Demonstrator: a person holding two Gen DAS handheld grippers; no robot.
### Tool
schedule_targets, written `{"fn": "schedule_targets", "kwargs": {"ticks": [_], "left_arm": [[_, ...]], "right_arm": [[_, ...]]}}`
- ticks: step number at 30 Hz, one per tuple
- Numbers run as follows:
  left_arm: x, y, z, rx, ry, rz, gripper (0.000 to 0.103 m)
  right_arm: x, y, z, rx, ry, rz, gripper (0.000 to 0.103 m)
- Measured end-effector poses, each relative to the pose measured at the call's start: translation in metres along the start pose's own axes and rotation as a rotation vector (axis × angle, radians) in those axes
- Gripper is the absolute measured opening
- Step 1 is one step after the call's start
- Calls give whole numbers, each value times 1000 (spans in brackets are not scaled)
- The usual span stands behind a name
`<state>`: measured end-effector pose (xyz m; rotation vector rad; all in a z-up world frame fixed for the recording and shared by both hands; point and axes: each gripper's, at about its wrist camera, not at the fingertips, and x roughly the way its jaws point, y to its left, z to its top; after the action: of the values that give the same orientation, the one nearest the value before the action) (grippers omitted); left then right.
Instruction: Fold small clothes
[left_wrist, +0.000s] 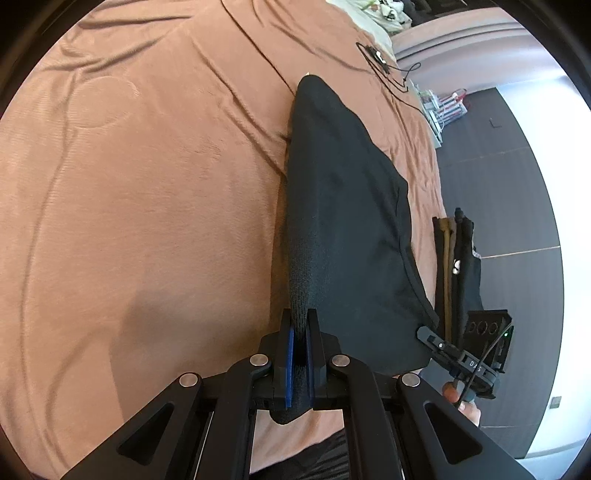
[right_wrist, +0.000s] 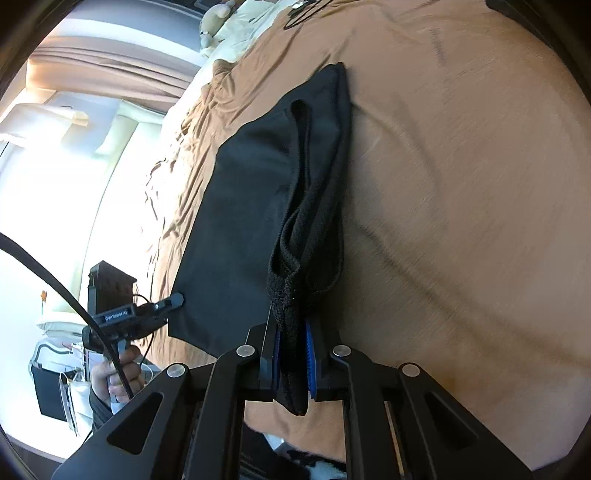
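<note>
Left gripper (left_wrist: 299, 325) first: I'm seeing its jaws pinching the thick ribbed band of a black garment (left_wrist: 343, 206), blue pads squeezed against the knit. Cloth is running straight ahead from the fingertips and draping off to the right, its far tip resting on the brown bedspread (left_wrist: 147, 184). Right gripper (left_wrist: 436, 341) is showing at the right of my tool, biting the garment's other near corner. A stack of folded clothes (left_wrist: 458, 266) is lying just beyond it at the bed's edge.

Right wrist view: right gripper (right_wrist: 291, 332) is clamping a bunched, doubled-over band of the same black garment (right_wrist: 258, 192), jaws pressed tight on it. Fabric is sheeting away ahead and to the left over the brown bedspread (right_wrist: 461, 184). Left gripper (right_wrist: 175, 301) is holding the far corner at the left, with a hand (right_wrist: 114, 373) on its grip.

Handling, as I'm judging it: light, limp, stretchy knit, nothing fragile; it's sagging between the two grips. Band is the firmest bit, so I'm keeping hold there, at the two corners, tension even, or the fold goes skewed.
</note>
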<state>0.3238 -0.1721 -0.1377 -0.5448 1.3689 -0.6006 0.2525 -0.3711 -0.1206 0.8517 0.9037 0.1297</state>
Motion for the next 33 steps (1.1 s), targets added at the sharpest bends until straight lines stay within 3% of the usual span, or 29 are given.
{"fn": "schedule_targets", "kwargs": {"ticks": [16, 22, 24, 25, 26, 27, 30, 33], "left_arm": [[-35, 32, -40, -10, -10, 22, 5], [-36, 34, -48, -7, -11, 48, 5], [-35, 34, -46, -14, -16, 81, 6], [-35, 35, -45, -21, -17, 82, 6], [-35, 36, -44, -27, -17, 75, 9], [-35, 37, -42, -32, -19, 71, 18], [-37, 38, -36, -34, -41, 74, 42], [-36, 38, -27, -36, -54, 62, 42]], "right_arm": [[25, 25, -35, -43, 27, -2, 8], [37, 39, -35, -79, 36, -46, 9], [37, 42, -33, -84, 38, -61, 16], [35, 42, -32, -86, 34, -68, 33], [31, 41, -32, -83, 21, -72, 61], [28, 41, -31, -78, -1, -71, 71], [23, 36, -23, -60, -37, -60, 75], [25, 31, -11, -50, -46, -47, 75]]}}
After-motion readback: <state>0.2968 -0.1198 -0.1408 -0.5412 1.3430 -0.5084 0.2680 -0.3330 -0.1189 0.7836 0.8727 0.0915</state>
